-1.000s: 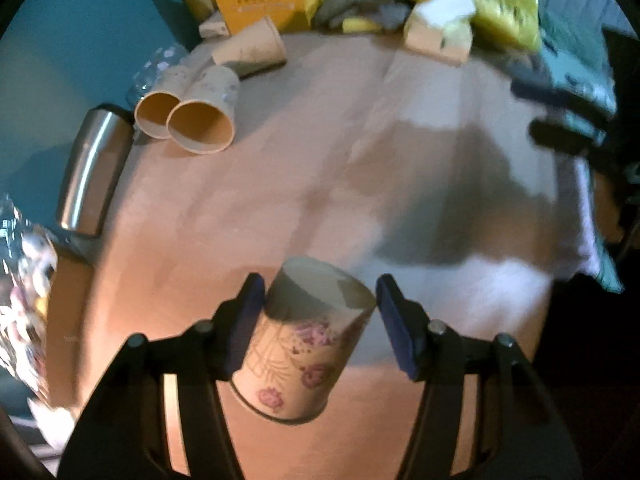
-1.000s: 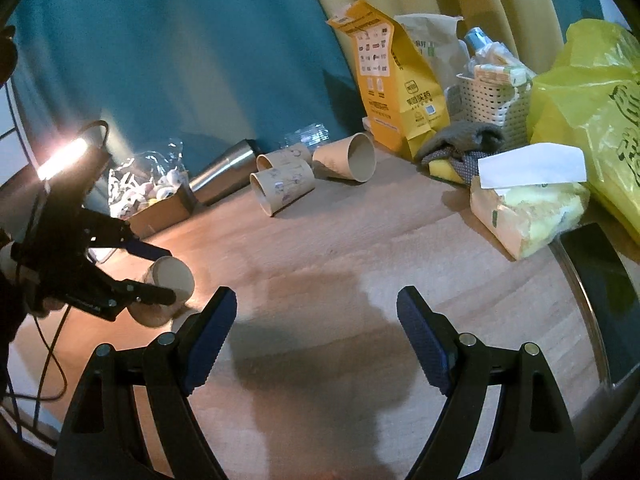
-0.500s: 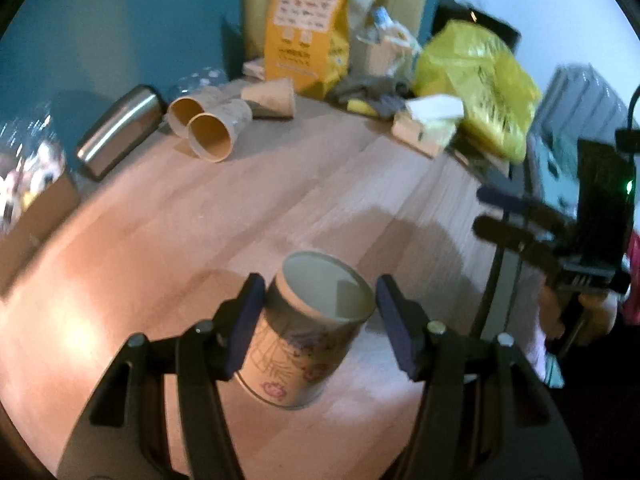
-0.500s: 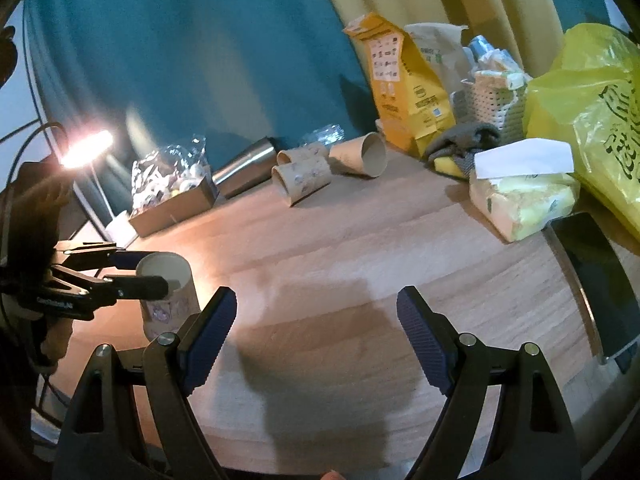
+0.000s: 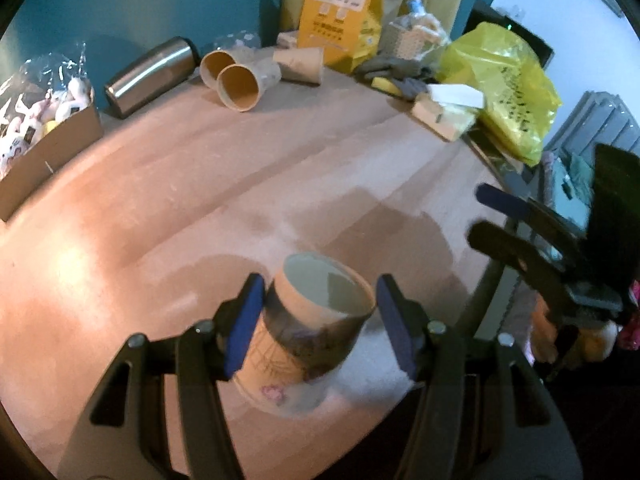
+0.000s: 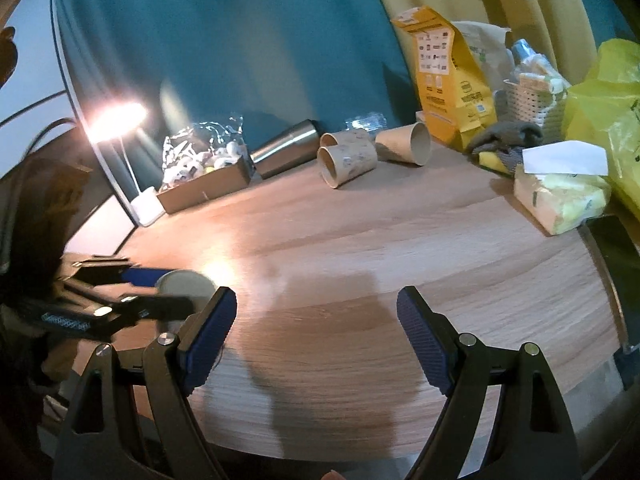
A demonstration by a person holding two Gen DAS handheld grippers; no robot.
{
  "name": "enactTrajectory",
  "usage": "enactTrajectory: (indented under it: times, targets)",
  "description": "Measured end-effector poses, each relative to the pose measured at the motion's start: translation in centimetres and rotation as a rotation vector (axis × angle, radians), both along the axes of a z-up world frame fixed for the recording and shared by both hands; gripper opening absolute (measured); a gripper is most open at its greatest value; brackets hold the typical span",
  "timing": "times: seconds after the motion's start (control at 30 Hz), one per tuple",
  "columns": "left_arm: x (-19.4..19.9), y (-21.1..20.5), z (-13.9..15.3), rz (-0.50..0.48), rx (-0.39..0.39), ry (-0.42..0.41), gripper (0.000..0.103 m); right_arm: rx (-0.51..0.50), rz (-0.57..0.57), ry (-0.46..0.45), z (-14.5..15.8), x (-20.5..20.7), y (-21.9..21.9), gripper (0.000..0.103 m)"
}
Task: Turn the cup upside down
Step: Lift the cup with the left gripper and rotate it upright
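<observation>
Left wrist: floral paper cup (image 5: 308,328), mouth up.

- Paper cups: four are showing — one floral cup (image 5: 304,336) standing mouth up, three more cups (image 6: 348,160) lying on their sides at the back.
- Steel tumblers: one tumbler (image 6: 286,154) is lying down.
- Yellow cartons: one carton (image 6: 448,80) is standing.
- Yellow plastic bags: one bag (image 5: 504,88) is sitting at the right.
- Grippers: two are appearing — left gripper (image 5: 320,328), right gripper (image 6: 316,340).
</observation>
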State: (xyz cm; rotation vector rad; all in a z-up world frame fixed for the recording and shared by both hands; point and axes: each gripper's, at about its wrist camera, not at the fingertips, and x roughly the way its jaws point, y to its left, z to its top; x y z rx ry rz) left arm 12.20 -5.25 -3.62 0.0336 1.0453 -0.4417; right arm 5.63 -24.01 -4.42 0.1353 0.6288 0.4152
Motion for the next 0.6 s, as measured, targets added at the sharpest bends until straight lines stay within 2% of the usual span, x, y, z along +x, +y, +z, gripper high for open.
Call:
enactTrajectory:
  times: [0.13,0.23,0.27,0.33,0.53,0.57,0.6]
  targets:
    - [2.8,0.1,-1.9,0.006,0.004,0.067,0.059,0.009,-0.011,0.006,-0.1,0.1,-0.3,0.085]
    - [4.7,0.6,-4.2,0.029,-0.041,0.168,0.059,0.013,-0.021,0.022,-0.3,0.4,-0.8,0.085]
    - [5.2,0.8,-4.8,0.049,-0.03,0.181,0.059,0.015,-0.024,0.029,-0.4,0.7,-1.0,0.085]
    - [5.3,0.7,-5.0,0.047,-0.012,0.175,0.059,0.015,-0.031,0.04,-0.6,0.9,-1.3,0.085]
    - [5.0,0.4,-4.8,0.04,-0.019,0.179,0.06,0.02,-0.041,0.06,-1.0,1.7,-1.5,0.085]
    - [5.0,0.4,-4.6,0.04,-0.017,0.174,0.061,0.019,-0.038,0.067,-1.1,1.9,-1.4,0.085]
    - [4.9,0.4,-4.4,0.042,-0.022,0.17,0.068,0.016,-0.035,0.073,-1.1,2.0,-1.1,0.085]
